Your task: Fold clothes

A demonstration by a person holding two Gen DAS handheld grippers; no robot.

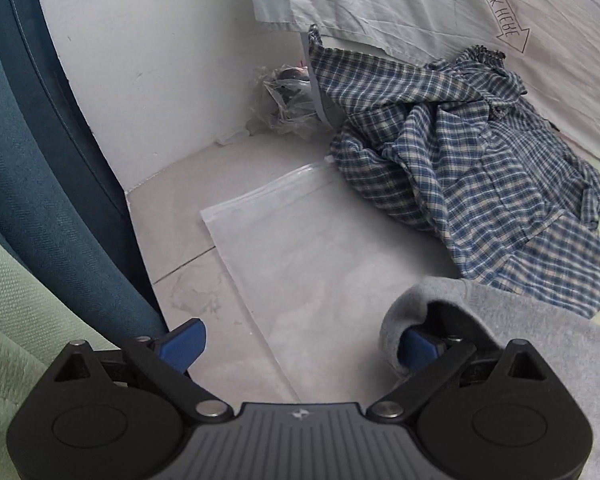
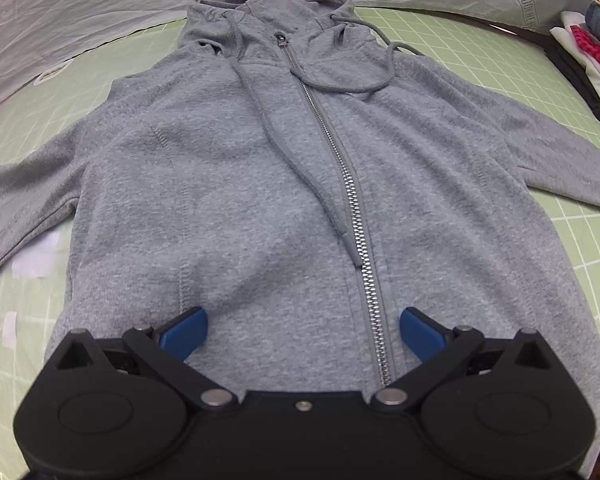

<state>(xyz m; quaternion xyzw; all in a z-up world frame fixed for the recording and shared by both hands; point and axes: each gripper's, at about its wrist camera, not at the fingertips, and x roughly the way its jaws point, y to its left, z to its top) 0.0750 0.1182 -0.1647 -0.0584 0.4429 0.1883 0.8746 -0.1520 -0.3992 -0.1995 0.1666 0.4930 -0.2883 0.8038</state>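
A grey zip hoodie (image 2: 260, 168) lies flat and face up on the green cutting mat (image 2: 540, 92), zipper closed, hood at the far end, sleeves spread to both sides. My right gripper (image 2: 303, 334) is open, just above the hoodie's bottom hem, its blue fingers (image 2: 188, 330) either side of the zipper's lower end. My left gripper (image 1: 300, 342) is open at the mat's left edge. The grey sleeve cuff (image 1: 500, 360) is draped over its right finger (image 1: 418, 346); its left finger is bare.
A crumpled blue plaid shirt (image 1: 472, 160) hangs off the table edge over the tiled floor (image 1: 172, 220). A clear plastic bag (image 1: 300, 248) lies on the floor. A blue chair (image 1: 40, 160) stands left. Folded clothes (image 2: 596, 52) are stacked at far right.
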